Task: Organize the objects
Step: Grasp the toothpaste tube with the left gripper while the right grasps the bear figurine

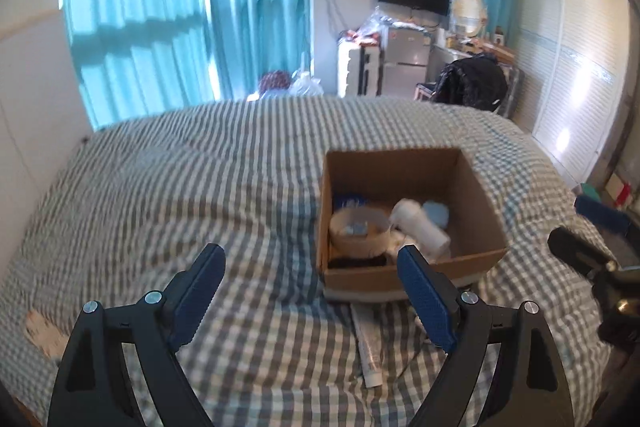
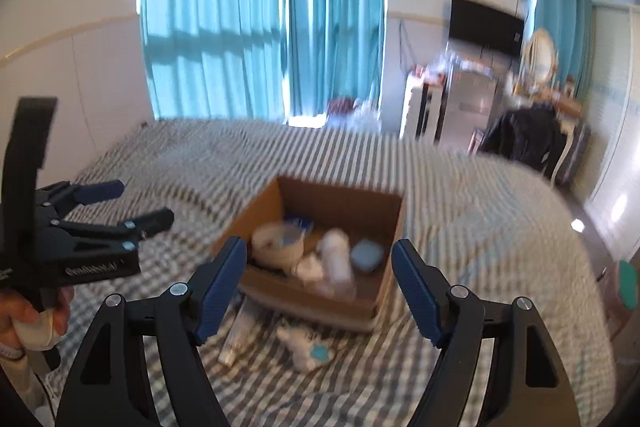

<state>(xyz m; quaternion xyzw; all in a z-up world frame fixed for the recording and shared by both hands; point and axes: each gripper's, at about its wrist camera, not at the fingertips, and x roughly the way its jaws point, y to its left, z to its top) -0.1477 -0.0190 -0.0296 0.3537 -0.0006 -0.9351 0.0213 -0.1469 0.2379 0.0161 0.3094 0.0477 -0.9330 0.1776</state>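
Left wrist view: left hand-held gripper [image 1: 310, 259] spread and empty above the checked bed [image 1: 160, 195]; cardboard box [image 1: 404, 215] of small items ahead, tube [image 1: 369, 347] beside its near edge. Right wrist view: right hand-held gripper [image 2: 319, 255] spread, empty, box beyond.

Probably bedroom: bed [image 1: 160, 187], curtains [image 1: 180, 7].
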